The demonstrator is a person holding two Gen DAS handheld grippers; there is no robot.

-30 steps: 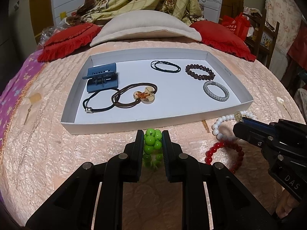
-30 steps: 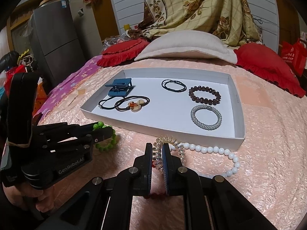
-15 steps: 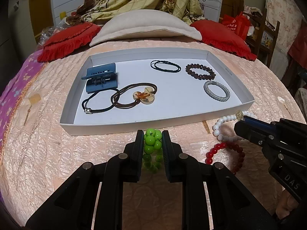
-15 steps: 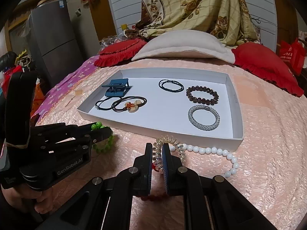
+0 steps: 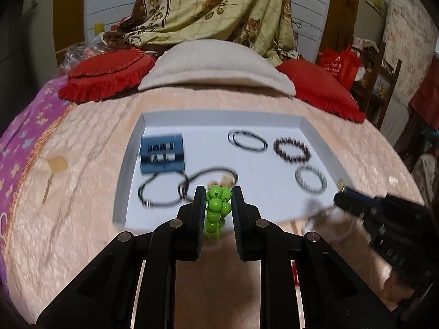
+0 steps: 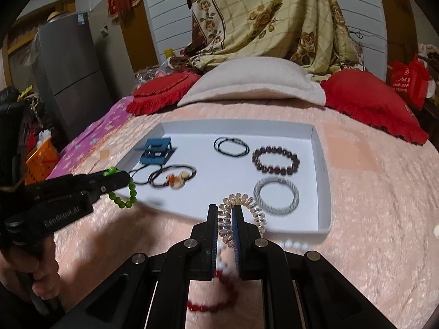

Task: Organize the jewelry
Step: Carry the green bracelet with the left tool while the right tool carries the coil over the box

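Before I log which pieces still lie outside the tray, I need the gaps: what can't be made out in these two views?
- White bead necklace: right wrist view, mostly behind the right gripper and the white tray's wall; unseen in the left wrist view.
- Red bead bracelet: partly hidden by the same gripper.
- Pendant on the brown cord: left wrist view, blurred, partly behind the green bead bracelet.

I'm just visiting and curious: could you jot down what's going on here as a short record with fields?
Setting: pink bedspread with a white tray on it
Left gripper: shut on a green bead bracelet, lifted near the tray's front edge
Right gripper: shut on a clear spiral hair tie
In tray: blue hair clip, black cord loops, dark bead bracelet, grey woven bangle
Outside tray: white bead strand, red bead bracelet
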